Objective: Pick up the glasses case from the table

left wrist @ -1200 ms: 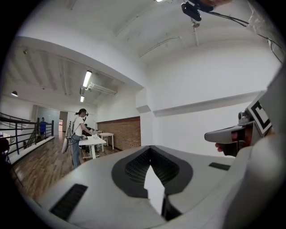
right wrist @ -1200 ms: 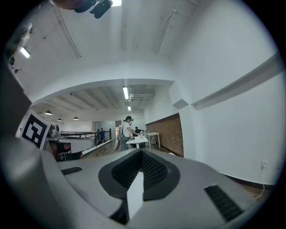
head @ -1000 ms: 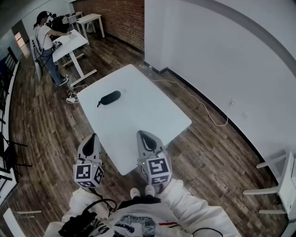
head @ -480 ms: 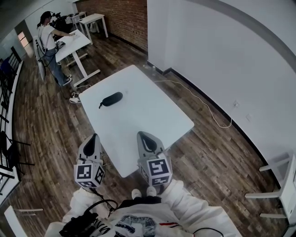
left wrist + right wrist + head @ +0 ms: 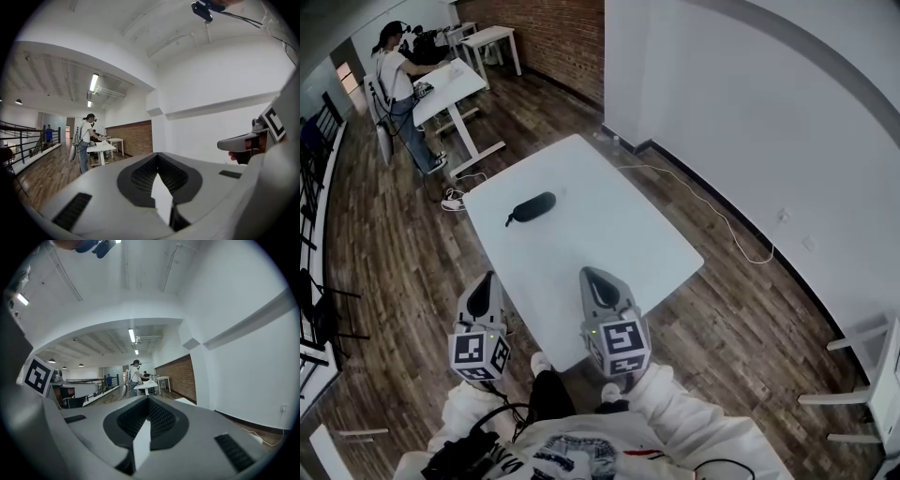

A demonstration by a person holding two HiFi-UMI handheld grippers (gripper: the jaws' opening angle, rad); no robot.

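The black oval glasses case (image 5: 532, 207) lies on the far left part of the white table (image 5: 609, 234) in the head view. My left gripper (image 5: 482, 293) is shut and empty, held just off the table's near left edge. My right gripper (image 5: 600, 285) is also shut and empty, over the table's near corner. Both point level towards the case, which lies well beyond them. Neither gripper view shows the case: the left gripper (image 5: 159, 158) and the right gripper (image 5: 148, 399) each fill the lower half of their own view.
A person (image 5: 394, 80) stands at another white desk (image 5: 445, 84) far back left. A white cable (image 5: 712, 211) runs over the wood floor right of the table. The white wall (image 5: 769, 112) is to the right, and a white chair (image 5: 862, 375) stands at the right edge.
The table and case have slid slightly nearer and to the right in the head view. A dark trouser leg now shows below. Both grippers stay shut.
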